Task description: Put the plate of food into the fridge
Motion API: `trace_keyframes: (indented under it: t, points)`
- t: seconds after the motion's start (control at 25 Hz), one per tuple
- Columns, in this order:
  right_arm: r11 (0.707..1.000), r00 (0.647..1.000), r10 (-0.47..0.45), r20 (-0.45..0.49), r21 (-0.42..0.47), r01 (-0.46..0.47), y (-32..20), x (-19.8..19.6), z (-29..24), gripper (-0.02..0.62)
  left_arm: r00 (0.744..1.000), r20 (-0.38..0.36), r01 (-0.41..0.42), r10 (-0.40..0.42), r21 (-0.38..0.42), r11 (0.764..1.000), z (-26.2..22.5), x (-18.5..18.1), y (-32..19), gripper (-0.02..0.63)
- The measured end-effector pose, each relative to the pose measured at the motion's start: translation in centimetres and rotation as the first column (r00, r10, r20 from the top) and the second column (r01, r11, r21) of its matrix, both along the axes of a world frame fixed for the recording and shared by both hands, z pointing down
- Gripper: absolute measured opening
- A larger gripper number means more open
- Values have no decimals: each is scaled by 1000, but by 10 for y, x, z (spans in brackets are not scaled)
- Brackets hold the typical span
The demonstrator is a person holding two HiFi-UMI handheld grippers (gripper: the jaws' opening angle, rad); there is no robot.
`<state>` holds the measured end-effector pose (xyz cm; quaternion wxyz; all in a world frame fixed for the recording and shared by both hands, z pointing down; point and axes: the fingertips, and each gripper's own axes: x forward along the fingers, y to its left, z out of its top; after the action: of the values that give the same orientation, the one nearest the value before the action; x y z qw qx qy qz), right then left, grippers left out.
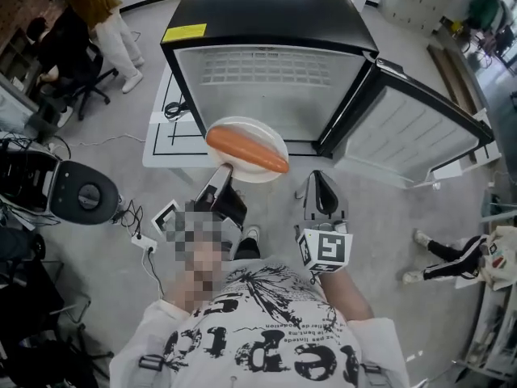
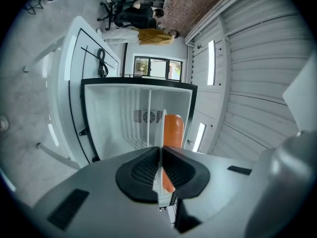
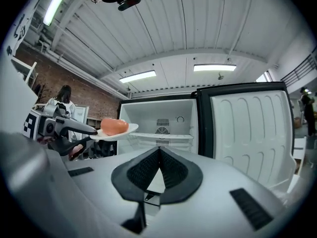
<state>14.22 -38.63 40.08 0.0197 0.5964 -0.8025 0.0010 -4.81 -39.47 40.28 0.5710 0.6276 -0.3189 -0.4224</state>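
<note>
A white plate [image 1: 246,125] carrying one long orange piece of food [image 1: 246,149] is held level in front of the open fridge [image 1: 275,79]. My left gripper [image 1: 224,172] is shut on the plate's near rim. In the left gripper view the plate [image 2: 159,148] runs edge-on between the pads of the left gripper [image 2: 159,170], with the food [image 2: 173,128] just beyond. My right gripper [image 1: 321,186] hangs shut and empty to the plate's right. The right gripper view shows this gripper [image 3: 159,152] closed, with the plate [image 3: 130,129] and food [image 3: 114,126] to its left.
The fridge door [image 1: 412,132] stands swung out to the right. The white interior has a shelf [image 3: 161,135] and a rear fan. The fridge rests on a white board [image 1: 161,140]. A black round appliance [image 1: 81,192] and cables lie left; people stand at far left [image 1: 101,10] and right [image 1: 452,257].
</note>
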Motion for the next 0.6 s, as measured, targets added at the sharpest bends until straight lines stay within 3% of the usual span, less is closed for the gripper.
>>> trace_keyframes:
  t: [0.28,0.6]
  points:
    - [998,998,63,-24,-11,-63,-62,-22,-1,2,998,-9,-61,61,1,998,-12,-11,-80,25]
    - [999,999,11,-43,-33,-12,-105,-8,0,2,999,-8,-32,32,-16,999,-18,12,-129,25]
